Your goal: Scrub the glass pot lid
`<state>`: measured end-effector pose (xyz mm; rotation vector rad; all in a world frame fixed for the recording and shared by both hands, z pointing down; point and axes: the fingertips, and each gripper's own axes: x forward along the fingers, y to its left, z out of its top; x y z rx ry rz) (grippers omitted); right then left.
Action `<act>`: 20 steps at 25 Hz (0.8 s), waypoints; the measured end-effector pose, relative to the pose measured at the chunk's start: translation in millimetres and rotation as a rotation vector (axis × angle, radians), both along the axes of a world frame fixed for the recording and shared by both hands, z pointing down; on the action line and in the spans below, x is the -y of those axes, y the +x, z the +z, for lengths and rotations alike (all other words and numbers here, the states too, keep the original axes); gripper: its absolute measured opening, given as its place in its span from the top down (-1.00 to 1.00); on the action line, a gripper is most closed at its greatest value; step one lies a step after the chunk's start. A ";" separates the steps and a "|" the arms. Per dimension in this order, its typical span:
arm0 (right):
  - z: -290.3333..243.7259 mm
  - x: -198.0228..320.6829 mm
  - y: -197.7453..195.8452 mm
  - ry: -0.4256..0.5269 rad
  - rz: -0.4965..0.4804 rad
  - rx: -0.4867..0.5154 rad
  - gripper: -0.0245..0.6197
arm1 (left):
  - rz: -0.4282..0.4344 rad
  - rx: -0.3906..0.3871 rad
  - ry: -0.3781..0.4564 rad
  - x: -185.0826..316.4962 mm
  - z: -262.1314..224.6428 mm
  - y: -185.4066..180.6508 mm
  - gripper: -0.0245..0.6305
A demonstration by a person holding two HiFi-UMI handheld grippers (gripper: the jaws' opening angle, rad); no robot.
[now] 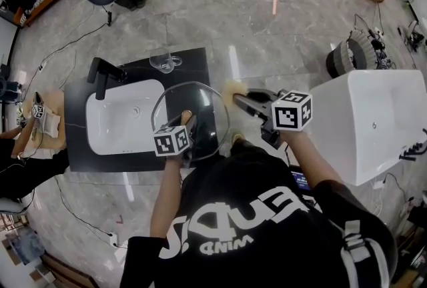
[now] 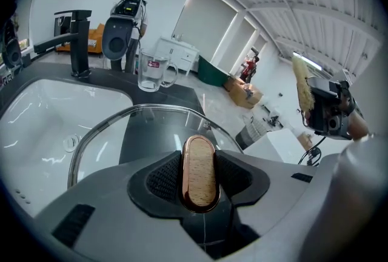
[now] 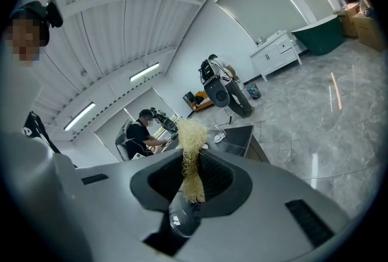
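Here the left gripper (image 2: pixel 200 174) clamps the oblong knob (image 2: pixel 200 167) of the glass lid (image 1: pixel 202 99), the knob lying lengthwise along the jaws and the lid's top facing up; the right gripper (image 3: pixel 190 177) pinches a scrubber (image 3: pixel 191 144).

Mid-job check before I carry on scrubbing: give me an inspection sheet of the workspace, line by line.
Surface: dark counter with a white sink basin and a black faucet.
Job's things: glass pot lid held over the counter's right end, beside the basin; fibrous scrubber near its rim, contact unclear.
Clutter: glass mug on the counter behind the basin.
Grippers: left gripper shut on the lid's knob; right gripper shut on the scrubber.
Cables: cable trailing over the floor left of the counter.
Surroundings: white bathtub at right; a person at a small table at left.
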<state>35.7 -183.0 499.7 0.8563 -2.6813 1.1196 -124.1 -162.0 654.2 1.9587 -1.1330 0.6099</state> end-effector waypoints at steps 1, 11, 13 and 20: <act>0.3 -0.2 -0.3 -0.001 -0.003 -0.001 0.75 | 0.008 0.005 -0.003 -0.2 0.0 0.8 0.37; 2.9 -7.3 -6.0 0.005 -0.083 -0.063 0.75 | -0.008 -0.004 0.065 10.8 -37.5 -9.7 0.35; 0.2 -9.0 -6.2 0.011 -0.089 -0.068 0.75 | -0.011 0.014 0.074 9.2 -47.8 -14.6 0.62; -13.0 -15.7 -20.5 0.106 -0.154 -0.117 0.75 | 0.037 -0.054 0.199 0.9 -103.8 -9.4 0.88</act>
